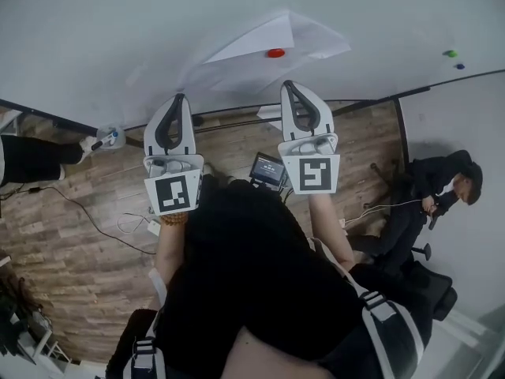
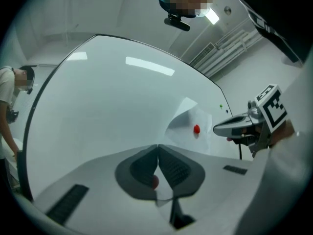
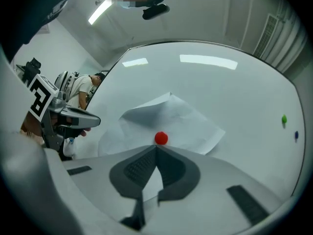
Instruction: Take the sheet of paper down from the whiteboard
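A white sheet of paper [image 1: 252,58] hangs on the whiteboard [image 1: 95,38], pinned by one red magnet [image 1: 275,53]; its upper left corner has flopped forward. My right gripper [image 1: 287,84] is shut and empty, its tips just below that magnet [image 3: 161,138] in the right gripper view. My left gripper [image 1: 181,99] is further left, off the paper, in front of bare board. Its jaws are shut, and a small red magnet [image 2: 154,182] shows pinched between the pads. From the left gripper view the paper [image 2: 188,124] and the right gripper [image 2: 234,127] lie to the right.
A green magnet [image 1: 450,54] and a blue one [image 1: 459,66] stick to the board at the far right. Below the board's dark lower edge is wooden floor with cables and a small screen [image 1: 268,168]. A person [image 1: 442,184] sits at the right; another stands at the left.
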Demonstrator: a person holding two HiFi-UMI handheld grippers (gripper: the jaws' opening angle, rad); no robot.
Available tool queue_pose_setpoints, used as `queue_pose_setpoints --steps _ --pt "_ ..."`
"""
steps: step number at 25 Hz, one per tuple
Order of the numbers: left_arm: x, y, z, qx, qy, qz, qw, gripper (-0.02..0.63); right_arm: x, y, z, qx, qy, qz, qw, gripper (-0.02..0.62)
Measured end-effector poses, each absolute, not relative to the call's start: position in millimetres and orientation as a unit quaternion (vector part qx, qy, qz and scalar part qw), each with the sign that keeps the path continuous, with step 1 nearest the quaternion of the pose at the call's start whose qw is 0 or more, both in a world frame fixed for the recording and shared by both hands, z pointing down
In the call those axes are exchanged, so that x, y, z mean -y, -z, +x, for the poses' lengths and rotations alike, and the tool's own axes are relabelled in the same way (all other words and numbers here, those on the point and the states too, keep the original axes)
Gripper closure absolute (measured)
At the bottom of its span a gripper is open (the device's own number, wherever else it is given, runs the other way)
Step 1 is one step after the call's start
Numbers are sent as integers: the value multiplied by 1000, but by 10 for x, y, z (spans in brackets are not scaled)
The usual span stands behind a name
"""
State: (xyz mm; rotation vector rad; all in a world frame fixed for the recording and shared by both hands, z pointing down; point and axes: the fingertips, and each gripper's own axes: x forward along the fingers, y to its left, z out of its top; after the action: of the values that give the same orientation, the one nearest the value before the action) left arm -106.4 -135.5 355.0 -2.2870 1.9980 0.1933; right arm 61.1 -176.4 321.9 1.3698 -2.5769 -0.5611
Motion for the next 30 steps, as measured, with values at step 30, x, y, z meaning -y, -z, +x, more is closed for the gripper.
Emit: queue_pose_setpoints --steps 30 --pt "1641 -3594 -1254 -565 -73 -819 65 592 1981 -2982 458 801 226 546 94 595"
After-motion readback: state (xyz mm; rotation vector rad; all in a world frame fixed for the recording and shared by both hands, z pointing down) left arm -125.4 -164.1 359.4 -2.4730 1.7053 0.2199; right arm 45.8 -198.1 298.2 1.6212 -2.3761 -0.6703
